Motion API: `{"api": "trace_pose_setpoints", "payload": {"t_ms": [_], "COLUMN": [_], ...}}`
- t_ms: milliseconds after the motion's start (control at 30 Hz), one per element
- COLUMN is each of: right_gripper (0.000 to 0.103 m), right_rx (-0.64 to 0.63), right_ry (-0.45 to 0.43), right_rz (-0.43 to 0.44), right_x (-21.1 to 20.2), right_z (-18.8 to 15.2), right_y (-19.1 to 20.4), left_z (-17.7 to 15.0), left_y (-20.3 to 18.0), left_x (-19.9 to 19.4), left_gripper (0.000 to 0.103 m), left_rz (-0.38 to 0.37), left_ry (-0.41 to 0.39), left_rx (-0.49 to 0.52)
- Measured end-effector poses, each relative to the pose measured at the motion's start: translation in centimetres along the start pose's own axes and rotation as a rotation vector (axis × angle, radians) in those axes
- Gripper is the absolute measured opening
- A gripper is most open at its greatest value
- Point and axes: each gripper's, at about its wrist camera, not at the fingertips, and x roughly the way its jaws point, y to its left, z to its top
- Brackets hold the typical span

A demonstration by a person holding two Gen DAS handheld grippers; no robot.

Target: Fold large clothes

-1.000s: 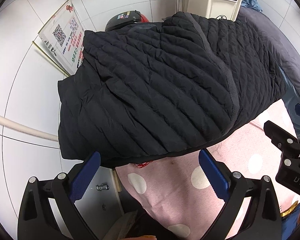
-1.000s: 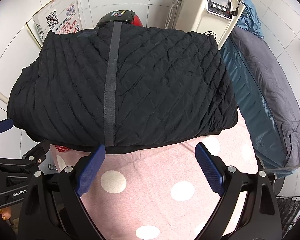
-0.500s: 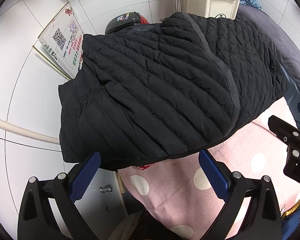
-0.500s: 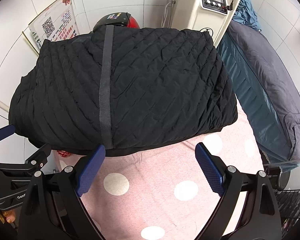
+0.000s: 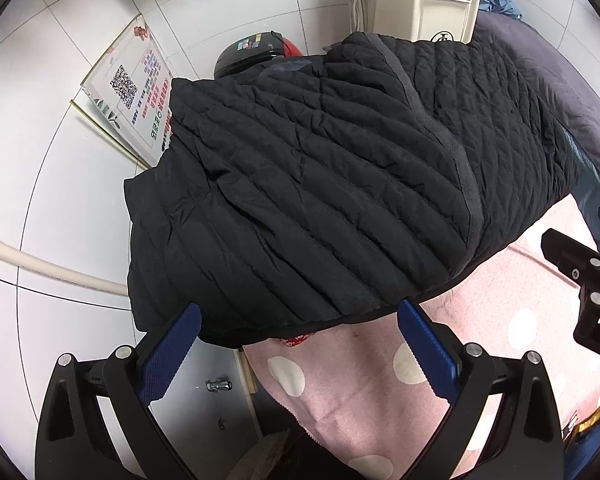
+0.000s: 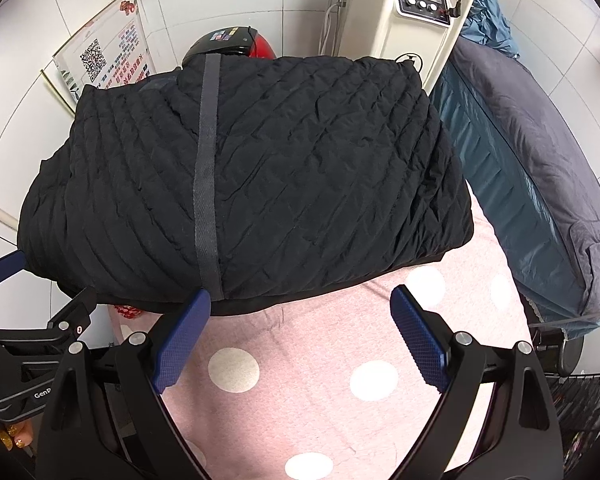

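A black quilted jacket (image 5: 340,184) (image 6: 260,184) lies folded into a thick rectangle on the far part of a pink cloth with white dots (image 5: 380,408) (image 6: 320,380). A grey strip (image 6: 206,184) runs down its top. My left gripper (image 5: 300,344) hangs open just short of the jacket's near left edge, nothing between its blue pads. My right gripper (image 6: 300,332) is open too, over the pink cloth in front of the jacket's near edge. Each gripper shows at the side of the other's view.
A cream machine with a dial panel (image 6: 404,16) stands behind the jacket. A red and black helmet-like object (image 6: 232,42) and a framed QR-code notice (image 5: 134,96) rest by the white tiled wall. A grey and teal bedding roll (image 6: 540,152) lies to the right.
Both grippers have drawn back and risen a little from the jacket, so it looks smaller and more wall shows. The jacket itself has not moved.
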Motion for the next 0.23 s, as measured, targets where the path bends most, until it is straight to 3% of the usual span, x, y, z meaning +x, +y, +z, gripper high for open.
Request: {"api": "trace_pose_setpoints", "payload": {"t_ms": [233], "right_gripper": [0.09], "right_rx": [0.014], "right_ry": [0.007], "right_rz": [0.015], "right_x": [0.32], "right_z": [-0.01], "right_y": [-0.17], "left_z": [-0.16], "left_y": [-0.04], "left_x": [0.08], "left_gripper": [0.097], "left_rz": [0.002], "left_ry": [0.007], "left_rx": [0.003]}}
